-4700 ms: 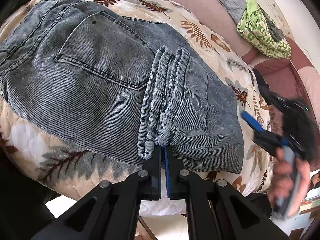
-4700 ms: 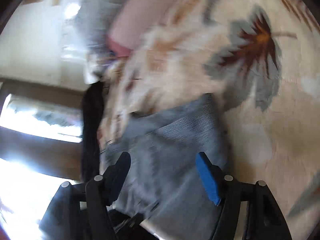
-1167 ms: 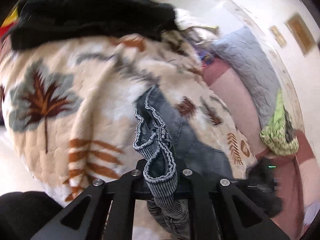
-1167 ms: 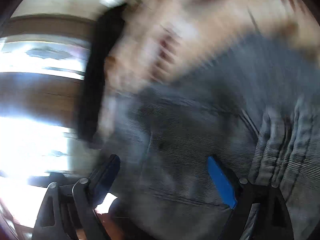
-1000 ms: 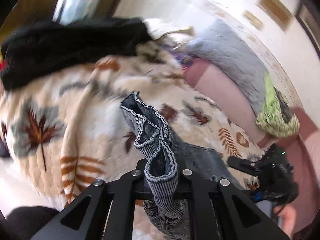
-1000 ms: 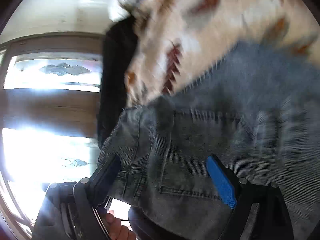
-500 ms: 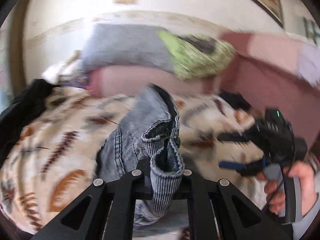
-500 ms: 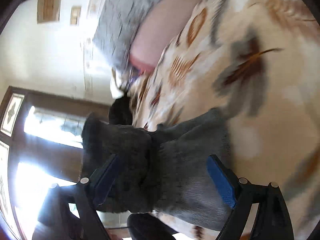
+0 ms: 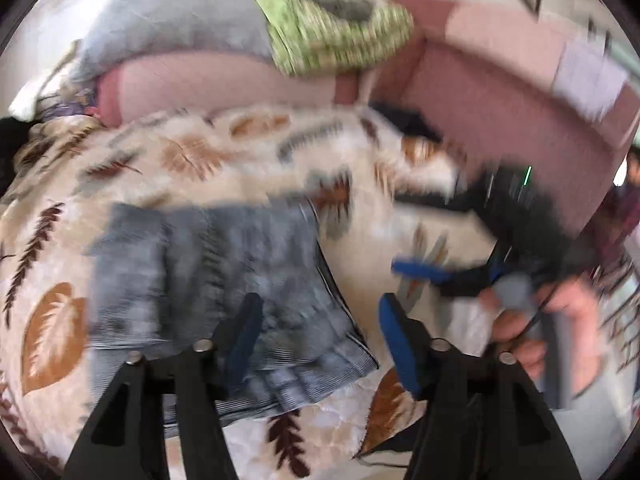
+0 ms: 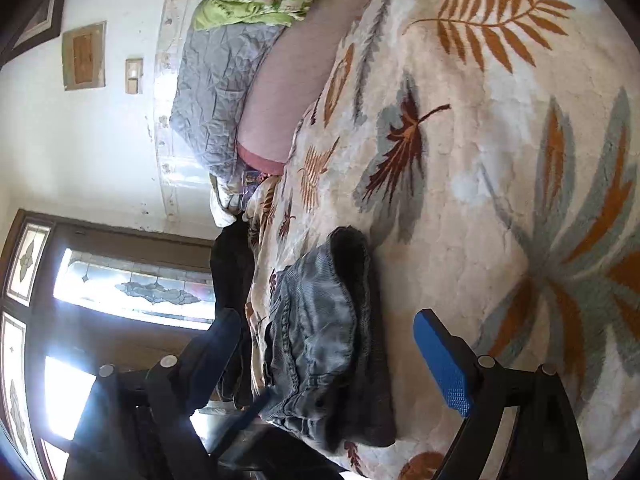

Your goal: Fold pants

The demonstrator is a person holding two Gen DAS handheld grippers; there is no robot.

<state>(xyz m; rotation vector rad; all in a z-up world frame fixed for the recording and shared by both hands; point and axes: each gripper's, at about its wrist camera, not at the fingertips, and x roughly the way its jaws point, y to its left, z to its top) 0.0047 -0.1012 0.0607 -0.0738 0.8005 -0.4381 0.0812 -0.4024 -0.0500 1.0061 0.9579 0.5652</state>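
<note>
The blue jeans [image 9: 216,280] lie as a folded bundle on the leaf-patterned blanket [image 9: 192,160]. My left gripper [image 9: 320,332] hovers over their near right edge with its jaws opening; the cloth lies below them and the pads do not press on it. A hand [image 9: 560,312] holds my right gripper [image 9: 424,280] to the right of the jeans. In the right wrist view the jeans [image 10: 320,340] sit bunched at the blanket's [image 10: 480,160] edge. My right gripper [image 10: 328,356] is open, its fingers on either side of the bundle and clear of it.
A pink upholstered back [image 9: 500,96] runs behind the bed, bearing a grey quilt [image 9: 180,24] and a green patterned cloth [image 9: 332,36]. A black garment [image 10: 232,276] hangs over the bed's edge near a bright window [image 10: 132,292].
My left gripper, which held the jeans' hem bunched between shut jaws, has opened and let go. The jeans now lie folded on the blanket. Both views have swung round.
</note>
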